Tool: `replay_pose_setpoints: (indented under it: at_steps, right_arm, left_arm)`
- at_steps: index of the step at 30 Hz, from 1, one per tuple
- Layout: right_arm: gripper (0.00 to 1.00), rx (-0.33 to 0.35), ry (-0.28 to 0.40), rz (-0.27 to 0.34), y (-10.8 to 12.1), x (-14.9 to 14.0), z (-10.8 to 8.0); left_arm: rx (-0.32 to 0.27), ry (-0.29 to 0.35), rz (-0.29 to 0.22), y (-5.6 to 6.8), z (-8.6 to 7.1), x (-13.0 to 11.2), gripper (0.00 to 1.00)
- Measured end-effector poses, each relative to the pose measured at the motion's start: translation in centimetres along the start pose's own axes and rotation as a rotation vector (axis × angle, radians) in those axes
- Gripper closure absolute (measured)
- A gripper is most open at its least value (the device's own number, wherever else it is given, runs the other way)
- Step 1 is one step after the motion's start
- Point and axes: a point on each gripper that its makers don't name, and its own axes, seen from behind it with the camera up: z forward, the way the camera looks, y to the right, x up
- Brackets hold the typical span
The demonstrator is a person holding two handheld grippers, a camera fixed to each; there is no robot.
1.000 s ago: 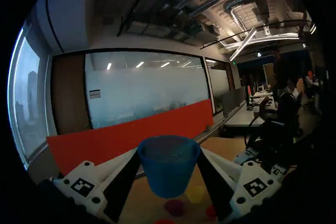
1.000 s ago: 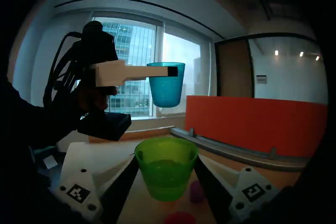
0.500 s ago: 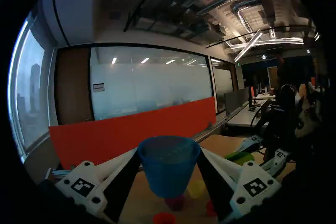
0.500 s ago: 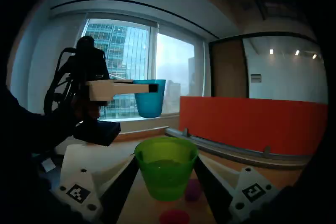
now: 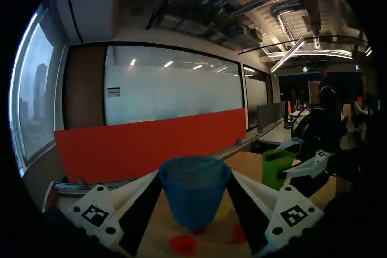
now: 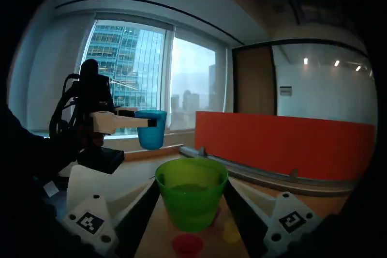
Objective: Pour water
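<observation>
Two cups, two hand-held grippers. The left hand-held gripper (image 5: 195,179) is clamped on the blue cup (image 5: 195,202), which is upright at the lower centre of the left gripper view. The right hand-held gripper (image 6: 192,180) grips the green cup (image 6: 192,204), also upright. The cups hang well apart over the bench (image 5: 244,161), with open air between them. At least three small coloured pieces (image 5: 183,244) lie below. An orange partition (image 5: 145,144) lines the bench's far edge.

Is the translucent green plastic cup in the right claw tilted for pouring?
No, the translucent green plastic cup sits upright in the right claw, rim level and water flat inside.
</observation>
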Motion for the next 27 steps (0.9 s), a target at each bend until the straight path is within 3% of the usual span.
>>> replay_pose_setpoints:
  at_steps: [15, 27]
  right_arm:
    - [0.11, -0.068, -0.007, 0.013, 3.2, 1.1, -2.8]
    - [0.11, -0.078, -0.006, 0.022, 4.3, 1.4, -3.2]
  left_arm:
    - [-0.026, -0.031, -0.030, 1.3, -0.7, -3.2, 0.13]
    - [-0.055, -0.050, -0.036, 2.2, -0.6, -4.8, 0.13]
